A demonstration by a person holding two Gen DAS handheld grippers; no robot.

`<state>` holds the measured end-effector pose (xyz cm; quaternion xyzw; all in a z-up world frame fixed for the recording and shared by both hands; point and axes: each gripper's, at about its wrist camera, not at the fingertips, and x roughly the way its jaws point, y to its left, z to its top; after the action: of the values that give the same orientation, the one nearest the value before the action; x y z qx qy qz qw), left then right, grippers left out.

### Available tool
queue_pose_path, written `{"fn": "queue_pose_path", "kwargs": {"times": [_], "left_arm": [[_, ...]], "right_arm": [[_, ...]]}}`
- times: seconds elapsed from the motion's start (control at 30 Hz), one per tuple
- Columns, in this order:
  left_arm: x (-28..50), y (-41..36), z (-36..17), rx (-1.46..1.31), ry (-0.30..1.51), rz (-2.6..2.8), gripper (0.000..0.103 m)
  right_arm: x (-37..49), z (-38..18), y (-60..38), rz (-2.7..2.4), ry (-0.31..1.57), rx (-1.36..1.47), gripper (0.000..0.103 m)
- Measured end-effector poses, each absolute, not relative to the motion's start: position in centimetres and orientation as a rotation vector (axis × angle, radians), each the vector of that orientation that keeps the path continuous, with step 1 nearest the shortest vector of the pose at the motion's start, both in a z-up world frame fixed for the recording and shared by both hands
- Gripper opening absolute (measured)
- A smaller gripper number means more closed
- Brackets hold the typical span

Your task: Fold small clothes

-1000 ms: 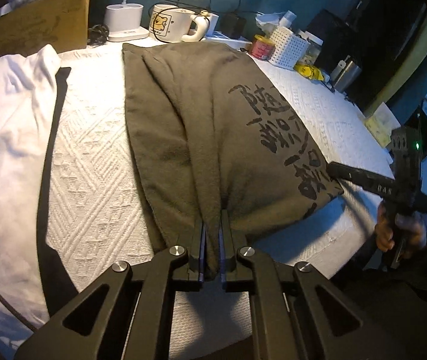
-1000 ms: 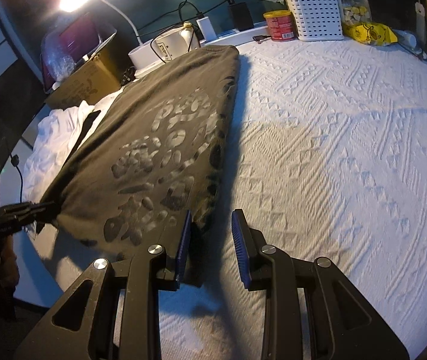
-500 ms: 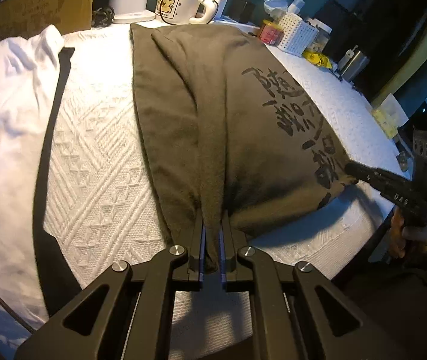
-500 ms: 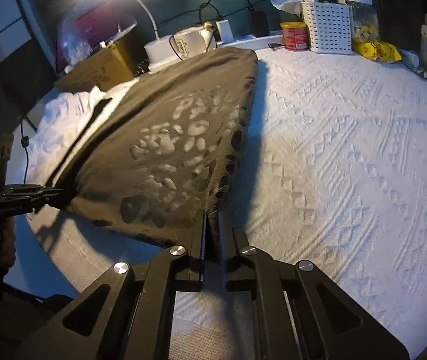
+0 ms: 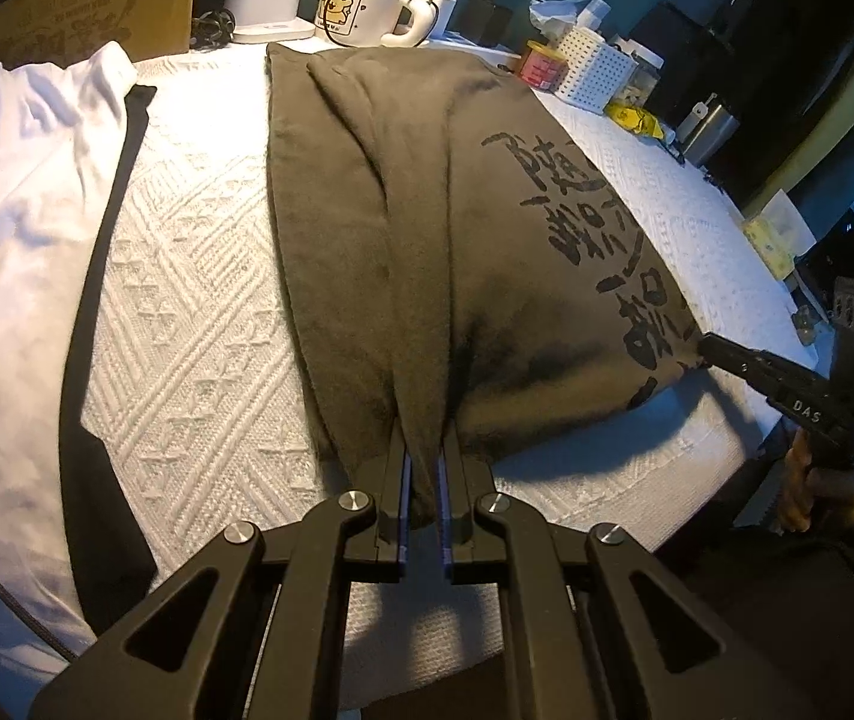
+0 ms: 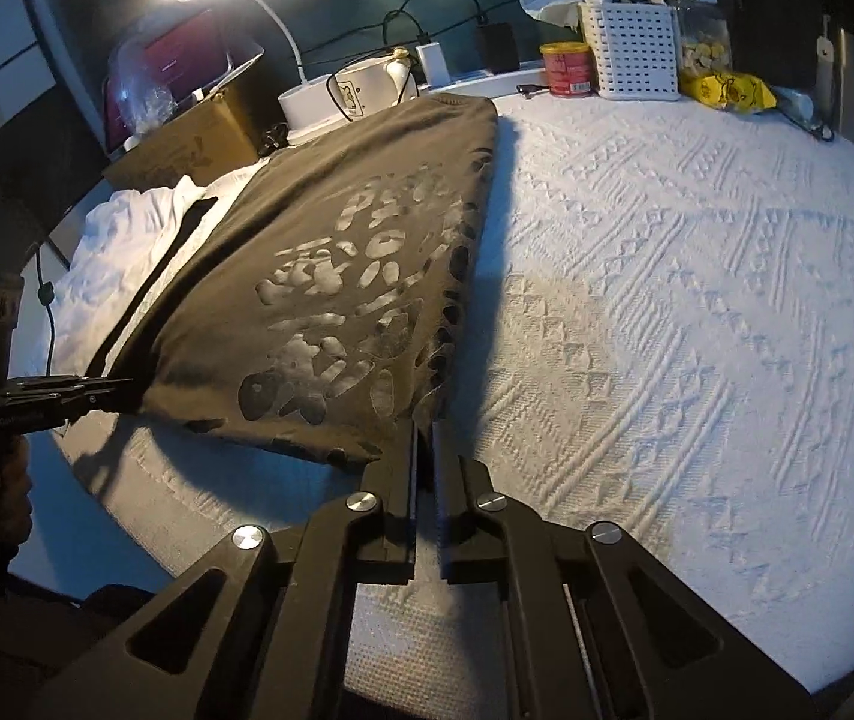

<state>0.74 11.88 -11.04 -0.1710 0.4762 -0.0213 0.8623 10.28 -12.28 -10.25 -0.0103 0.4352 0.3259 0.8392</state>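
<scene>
Left wrist view shows the white textured bedspread [image 5: 187,324] as the largest surface, and everything else is best placed against it. Lying along its middle is the olive T-shirt [image 5: 427,192], already narrowed lengthwise, its long axis running straight away from both grippers toward the far edge of the bedspread, with black printed characters down its right side. Both near corners are taken: the left gripper [image 5: 424,480] is clamped tight on a bunched fold at the shirt's near-left hem, and the right gripper [image 6: 424,456] has its jaws pressed together on the near-right corner, where I judge a thin edge of cloth is pinched, though the shadow there makes that hard to confirm. Neither hand is nearer; they sit level at the near edge of the bedspread, so the coming fold looks like a carry of the hem away along the shirt's length. On the left part of the bedspread lies a crumpled white garment [image 5: 19,192] with a black strip. Beyond the bedspread's far edge stand a cardboard box [image 5: 85,12], contents unseen; a white perforated basket [image 6: 631,48] with tissue showing behind it; a clear jar [image 6: 697,36] holding pale pieces; a white mug [image 5: 361,9]; and a small red tin [image 6: 565,69].
</scene>
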Motion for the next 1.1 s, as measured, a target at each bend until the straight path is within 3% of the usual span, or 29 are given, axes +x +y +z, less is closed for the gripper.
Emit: {"fn": "queue_pose_path", "kwargs": {"times": [0.7,0.97,1.1], "left_arm": [[1.1,10.0,-10.7,-0.119,1.027,0.019,0.011],[2.0,10.6,-8.3,-0.214,0.94,0.035,0.046],[3.2,10.6,-8.3,-0.175,0.939,0.077,0.047]], "right_arm": [[9.9,-11.2,-13.6,0.705,0.951,0.021,0.005],[10.7,-10.8,-13.8,0.705,1.021,0.044,0.006],[11.2,-10.5,-14.1,0.699,1.031,0.046,0.006]]}}
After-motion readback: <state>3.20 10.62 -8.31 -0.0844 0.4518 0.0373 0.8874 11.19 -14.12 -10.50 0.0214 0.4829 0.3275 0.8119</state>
